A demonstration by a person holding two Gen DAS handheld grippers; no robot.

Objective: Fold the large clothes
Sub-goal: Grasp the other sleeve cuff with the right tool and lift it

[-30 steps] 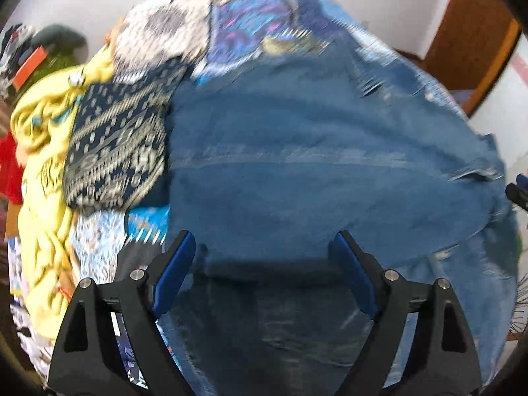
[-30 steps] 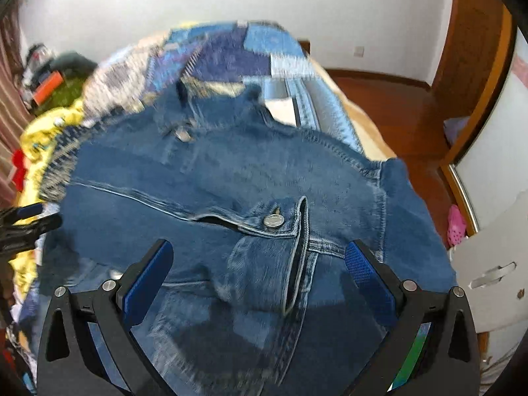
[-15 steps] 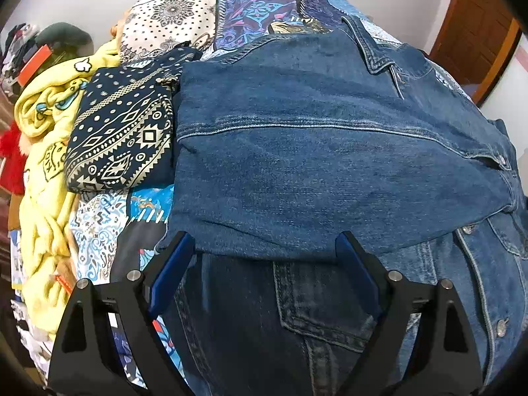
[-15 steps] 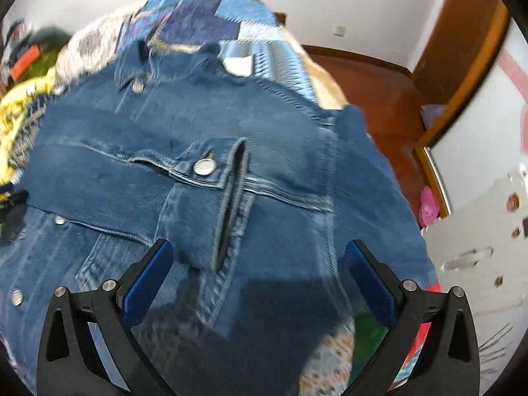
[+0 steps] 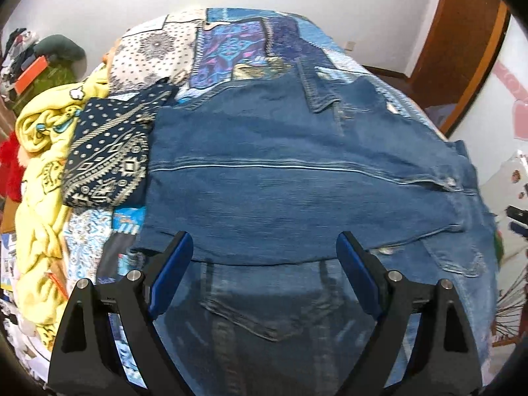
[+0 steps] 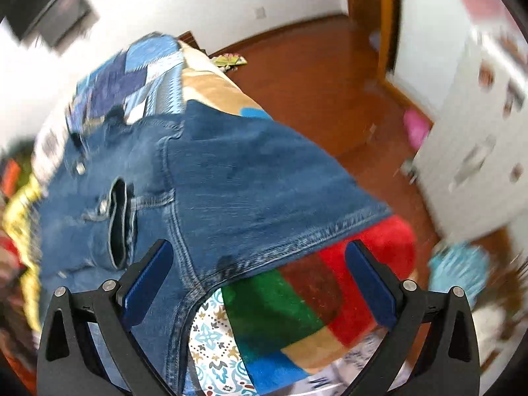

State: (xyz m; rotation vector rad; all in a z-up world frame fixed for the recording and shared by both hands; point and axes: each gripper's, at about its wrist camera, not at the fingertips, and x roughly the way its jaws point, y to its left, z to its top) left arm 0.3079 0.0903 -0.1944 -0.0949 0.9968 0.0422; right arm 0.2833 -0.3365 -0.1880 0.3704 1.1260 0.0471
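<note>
Down at the bottom of the left wrist view, the left gripper (image 5: 264,264) stands with its blue-padded jaws spread wide and nothing between them; it hovers over the near part of the denim jacket (image 5: 297,171), not touching the cloth. The jacket lies spread across the bed, with one panel folded over so that a straight stitched seam runs across the middle and a pointed pocket flap shows below the fold, between the fingers. To the left of the jacket, touching its edge, lies a navy patterned cloth (image 5: 109,155), and beyond that a heap of yellow clothing (image 5: 39,198) along the bed's side. Under everything is the patchwork bedspread (image 5: 231,46) in blue, purple and white squares.

The right gripper (image 6: 257,283) is likewise wide apart and empty. It hangs over the jacket's far right edge (image 6: 264,178), where a hemmed flap of denim drapes toward the side of the bed. Just below that hem a striped blanket (image 6: 297,310) in green, brown, red, tan and blue shows, touching the denim. Past the bed lie a reddish wooden floor (image 6: 313,92) and a white cabinet (image 6: 478,151), both blurred.
</note>
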